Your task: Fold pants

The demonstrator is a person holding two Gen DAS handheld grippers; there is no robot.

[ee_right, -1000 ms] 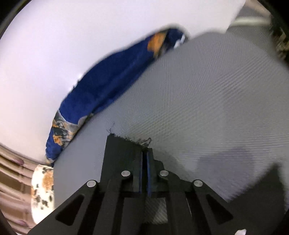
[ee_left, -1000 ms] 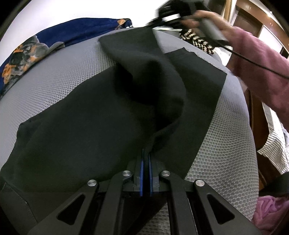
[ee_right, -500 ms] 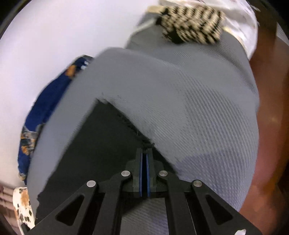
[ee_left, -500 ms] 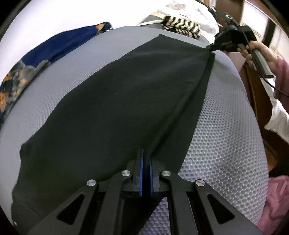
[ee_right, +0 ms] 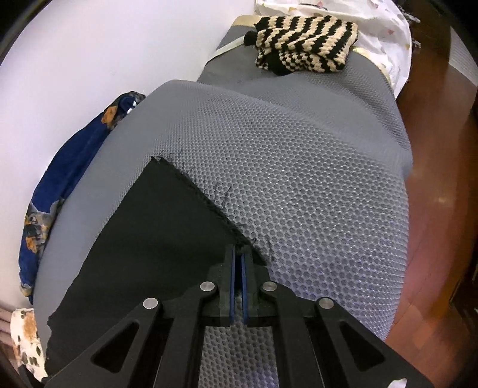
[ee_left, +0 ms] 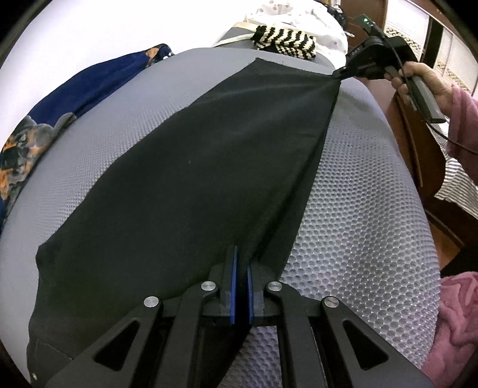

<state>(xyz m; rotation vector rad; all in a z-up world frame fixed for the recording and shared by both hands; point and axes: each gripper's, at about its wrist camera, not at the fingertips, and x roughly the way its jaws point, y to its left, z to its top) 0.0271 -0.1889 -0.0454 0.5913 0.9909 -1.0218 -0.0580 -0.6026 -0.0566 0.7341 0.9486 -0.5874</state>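
Observation:
Black pants (ee_left: 191, 179) lie stretched flat along a grey mesh mattress (ee_left: 358, 215). My left gripper (ee_left: 241, 262) is shut on the near edge of the pants, pinching a fold of cloth. At the far end, the right gripper (ee_left: 339, 76), held by a hand in a pink sleeve, is shut on the frayed hem corner. In the right wrist view the right gripper (ee_right: 238, 253) clamps that raw hem of the pants (ee_right: 155, 226), which spread to the left over the mattress (ee_right: 313, 194).
A blue patterned cloth (ee_left: 59, 101) lies along the mattress's left edge by the white wall. A black-and-cream striped knit (ee_right: 304, 44) and a white garment (ee_right: 385, 27) sit at the far end. Wooden floor (ee_right: 433, 209) runs on the right; pink fabric (ee_left: 454, 322) lies near right.
The right gripper swept the pant leg from the far left over to the right and drew it out flat and taut. The bunched fold is gone. My left gripper rolled slightly.

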